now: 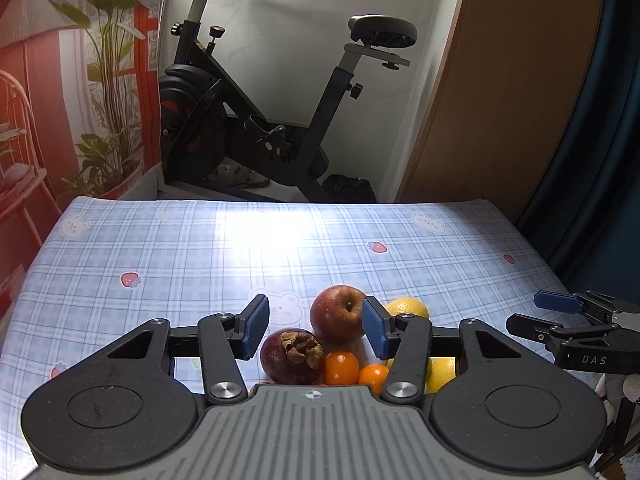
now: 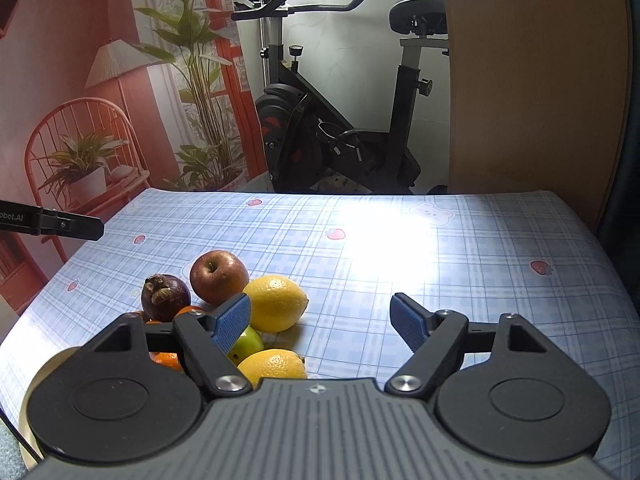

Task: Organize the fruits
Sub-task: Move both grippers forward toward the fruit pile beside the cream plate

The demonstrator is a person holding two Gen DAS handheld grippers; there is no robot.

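A pile of fruit lies on the blue plaid tablecloth [image 1: 160, 264]: a red apple [image 1: 338, 314], a dark mangosteen [image 1: 292, 356] with a dry cap, two small oranges [image 1: 341, 368], and lemons [image 2: 276, 302]. A green fruit [image 2: 248, 344] shows under the pile. My left gripper [image 1: 314, 326] hovers over the mangosteen and apple with its blue pads apart, not pressing either. To the right of the pile my right gripper [image 2: 320, 322] stands open, its left pad by the far lemon and only bare cloth ahead.
The table's far edge [image 2: 360, 194] drops off to an exercise bike [image 1: 256, 120]. A wooden panel [image 2: 532, 80] stands at the back right and a printed wall hanging [image 2: 100, 80] at the left. A pale round rim [image 2: 28, 420] shows at the near left.
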